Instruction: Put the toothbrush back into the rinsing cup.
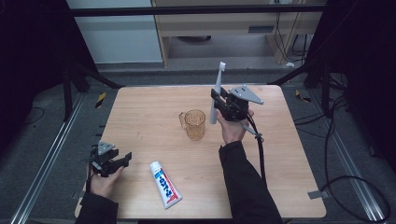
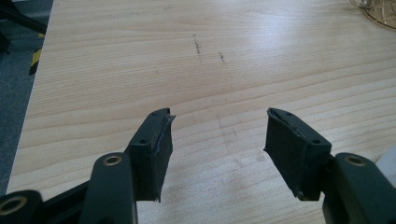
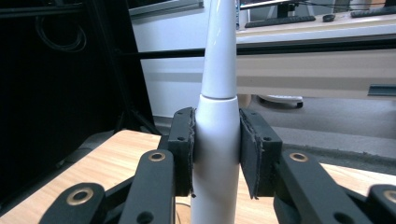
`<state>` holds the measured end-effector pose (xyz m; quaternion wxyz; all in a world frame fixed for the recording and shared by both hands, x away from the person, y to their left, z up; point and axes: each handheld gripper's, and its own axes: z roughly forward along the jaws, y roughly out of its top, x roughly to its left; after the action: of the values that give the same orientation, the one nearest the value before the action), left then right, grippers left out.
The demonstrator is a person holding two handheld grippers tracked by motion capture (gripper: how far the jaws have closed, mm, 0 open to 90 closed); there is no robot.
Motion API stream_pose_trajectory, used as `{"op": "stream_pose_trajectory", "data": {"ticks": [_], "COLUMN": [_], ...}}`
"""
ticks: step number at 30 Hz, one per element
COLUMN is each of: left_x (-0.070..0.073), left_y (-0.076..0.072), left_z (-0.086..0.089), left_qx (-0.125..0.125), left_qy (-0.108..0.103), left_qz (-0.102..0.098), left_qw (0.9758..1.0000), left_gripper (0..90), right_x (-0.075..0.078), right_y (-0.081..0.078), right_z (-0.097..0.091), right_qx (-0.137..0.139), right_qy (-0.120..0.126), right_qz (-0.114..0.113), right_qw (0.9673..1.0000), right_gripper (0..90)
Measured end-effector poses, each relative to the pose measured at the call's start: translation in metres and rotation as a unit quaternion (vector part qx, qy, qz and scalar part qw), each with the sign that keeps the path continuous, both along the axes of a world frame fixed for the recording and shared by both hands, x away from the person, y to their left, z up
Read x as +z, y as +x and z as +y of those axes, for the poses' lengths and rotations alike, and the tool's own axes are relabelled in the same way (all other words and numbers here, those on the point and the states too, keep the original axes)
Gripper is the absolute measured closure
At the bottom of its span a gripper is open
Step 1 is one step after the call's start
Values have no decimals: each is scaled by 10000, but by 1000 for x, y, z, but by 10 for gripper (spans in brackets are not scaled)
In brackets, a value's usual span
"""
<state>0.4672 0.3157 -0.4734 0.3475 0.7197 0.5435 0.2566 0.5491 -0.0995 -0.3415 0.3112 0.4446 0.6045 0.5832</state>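
Toothbrush (image 1: 217,88): white, smooth plastic, electric type with a thick round body tapering to a slim neck. I have it held upright above the worktop (image 1: 140,116), up at about 1 o'clock from centre. Right gripper (image 1: 219,103) jaws are clamped on the body, pads pressed on both sides; clear in the right gripper view, where the toothbrush (image 3: 215,135) stands between them. Brush head is cut off at the top of that view; in the high view I can see it but not the bristles.

Mug (image 1: 194,124): clear amber glass or plastic, ribbed, handle on its 9 o'clock side, standing near centre just beside the toothbrush's lower end. I can't make out anything inside it.

Toothpaste tube (image 1: 165,183): white with blue and red print, flat-lying at about 6 o'clock, cap end nearer me. Print is too small to read.

Left gripper (image 1: 122,161) sits low at 8 o'clock, jaws apart with nothing between them. Left gripper view shows its black textured pads (image 2: 156,154) over pale wood grain with a few dark scuffs (image 2: 197,44).

Worktop is light wood laminate, rounded corners.
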Motion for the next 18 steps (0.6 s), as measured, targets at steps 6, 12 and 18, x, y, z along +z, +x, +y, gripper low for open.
{"op": "stream_pose_trajectory", "data": {"ticks": [6, 12, 18], "left_x": [0, 0, 0], "left_y": [0, 0, 0], "left_z": [0, 0, 0], "left_qx": [7, 9, 5], "left_qy": [-7, -10, -4], "left_qz": [3, -3, -2], "left_qw": [10000, 10000, 10000], "left_gripper": [403, 403, 403], "right_x": [-1, -1, -1], "right_y": [4, 10, 15], "right_z": [7, 14, 20], "right_qx": [-44, -73, -108], "right_qy": [32, 94, 108], "right_qz": [-82, -126, -143], "right_qw": [10000, 9998, 9998], "right_gripper": [679, 679, 679]}}
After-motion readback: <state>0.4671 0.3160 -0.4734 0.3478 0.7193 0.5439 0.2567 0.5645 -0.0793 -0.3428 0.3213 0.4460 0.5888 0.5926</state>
